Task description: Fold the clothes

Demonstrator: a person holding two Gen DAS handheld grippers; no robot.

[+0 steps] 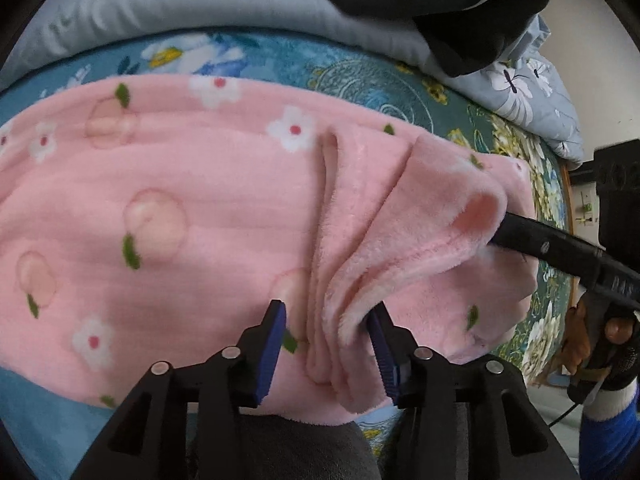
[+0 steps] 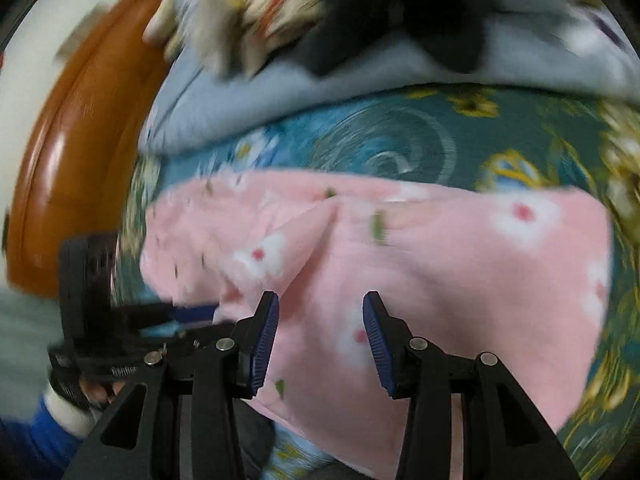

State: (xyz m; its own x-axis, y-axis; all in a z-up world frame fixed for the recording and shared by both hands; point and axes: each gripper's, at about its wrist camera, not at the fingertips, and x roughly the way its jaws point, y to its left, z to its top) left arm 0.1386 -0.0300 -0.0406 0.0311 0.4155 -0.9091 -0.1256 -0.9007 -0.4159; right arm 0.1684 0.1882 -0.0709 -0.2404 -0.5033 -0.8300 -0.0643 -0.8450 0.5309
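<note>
A pink fleece garment (image 1: 180, 200) printed with peaches and white flowers lies spread on the bed, with a raised fold running down its right part. My left gripper (image 1: 326, 312) stands open over the garment's near edge. That fold hangs between its blue pads, brushing the right one without being pinched. One black finger (image 1: 552, 246) of the right gripper reaches in from the right, its tip under a flap of the pink fleece. In the blurred right wrist view, my right gripper (image 2: 320, 298) is open above the pink garment (image 2: 440, 264), nothing clamped between its pads.
The teal floral bedsheet (image 1: 360, 68) lies under the garment. Behind it sit a grey-blue folded blanket (image 1: 200, 4), a dark garment (image 1: 480, 20) and a floral pillow (image 1: 532, 92). A brown wooden board (image 2: 72, 160) stands at the left. A gloved hand (image 1: 612, 340) holds the right gripper.
</note>
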